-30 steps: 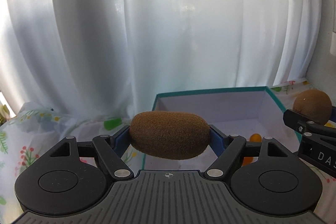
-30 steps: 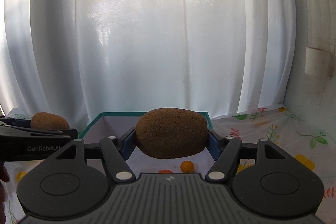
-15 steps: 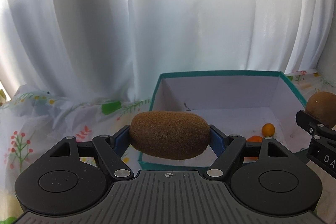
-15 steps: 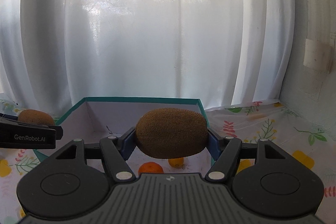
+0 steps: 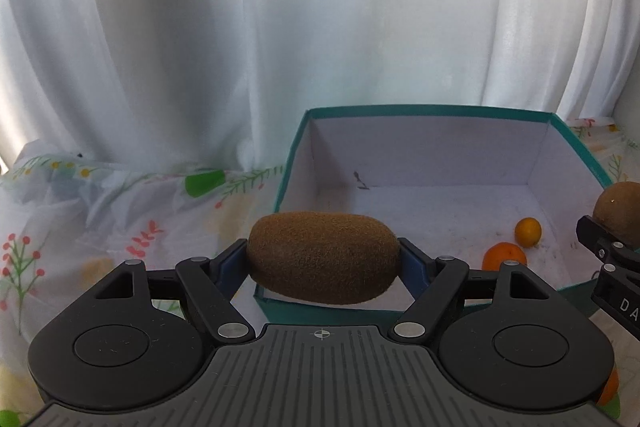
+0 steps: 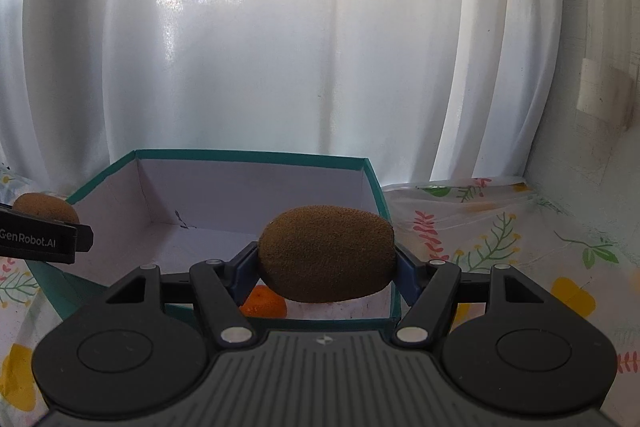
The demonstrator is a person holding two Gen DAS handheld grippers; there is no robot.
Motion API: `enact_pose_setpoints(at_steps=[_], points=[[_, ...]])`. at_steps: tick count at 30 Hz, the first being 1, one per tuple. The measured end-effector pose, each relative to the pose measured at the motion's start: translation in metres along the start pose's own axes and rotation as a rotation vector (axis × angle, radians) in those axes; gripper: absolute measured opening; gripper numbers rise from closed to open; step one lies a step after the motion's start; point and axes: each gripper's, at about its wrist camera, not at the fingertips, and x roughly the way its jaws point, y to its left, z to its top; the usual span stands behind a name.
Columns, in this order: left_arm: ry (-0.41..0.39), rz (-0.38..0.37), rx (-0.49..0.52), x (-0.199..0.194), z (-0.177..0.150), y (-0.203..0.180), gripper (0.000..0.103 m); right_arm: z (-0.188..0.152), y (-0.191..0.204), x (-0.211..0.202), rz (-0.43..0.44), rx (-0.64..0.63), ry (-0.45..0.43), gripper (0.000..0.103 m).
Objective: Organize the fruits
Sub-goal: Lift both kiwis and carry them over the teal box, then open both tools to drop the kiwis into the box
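Left kiwi (image 5: 323, 257) lies crosswise, clamped endwise in jaws; right kiwi (image 6: 327, 254) likewise.

each camera sits on the back of its own tool, looking forward along the two fingers, low and close over the table. the left one faces the curtain (image 5: 240, 27) from the near left corner of the box (image 5: 420, 155), taking in the inside and the flowered cloth (image 5: 80, 219). the right one faces the same curtain from the box's near right corner. both share the box's inside and an orange (image 6: 264, 303), and each catches the other tool at its edge.
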Motion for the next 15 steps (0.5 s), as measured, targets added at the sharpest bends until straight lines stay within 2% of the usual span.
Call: enact_pose_setpoints(at_steps=[7, 15], points=[[0.001, 0.01, 0.012, 0.007, -0.003, -0.001, 0.082, -0.008, 0.007, 0.005, 0.001, -0.038, 0.007, 0.068], [0.012, 0.005, 0.018, 0.013, -0.004, -0.003, 0.082, -0.01, 0.005, 0.005, 0.013, -0.024, 0.011, 0.068]])
